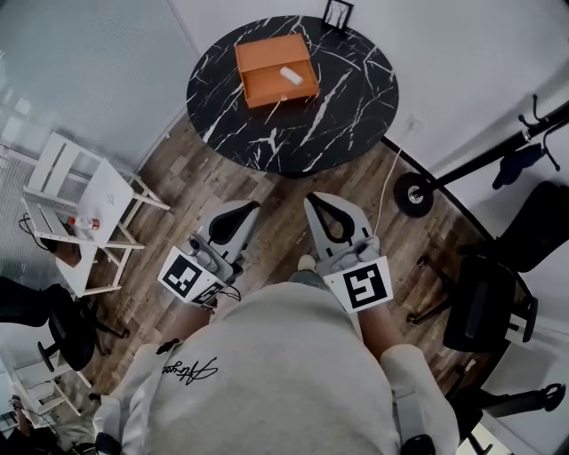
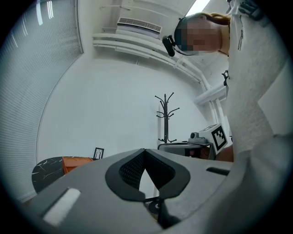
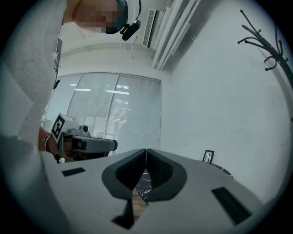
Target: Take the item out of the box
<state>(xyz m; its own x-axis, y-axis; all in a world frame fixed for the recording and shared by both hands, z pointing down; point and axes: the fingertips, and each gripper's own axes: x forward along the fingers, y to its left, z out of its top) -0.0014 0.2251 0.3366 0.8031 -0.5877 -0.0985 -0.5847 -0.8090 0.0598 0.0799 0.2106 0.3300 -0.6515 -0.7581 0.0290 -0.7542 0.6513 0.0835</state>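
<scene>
My left gripper (image 1: pixel 252 207), right gripper (image 1: pixel 312 199) both closed, tips together, empty, side by side near my body. Orange box (image 1: pixel 263 87) well ahead on round black table (image 1: pixel 347 115). White item (image 1: pixel 291 75) lies inside box.

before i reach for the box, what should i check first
1. Orange box open at the top: ok.
2. White item lying inside the box, in plain view: ok.
3. Left gripper and right gripper empty: ok.
4. Jaws open for a grasp: not ok, both are shut.
5. Grippers over the box: not ok, both are held above the floor, short of the marble table.
6. Space around the box: ok, the picture frame stands apart at the far edge.
</scene>
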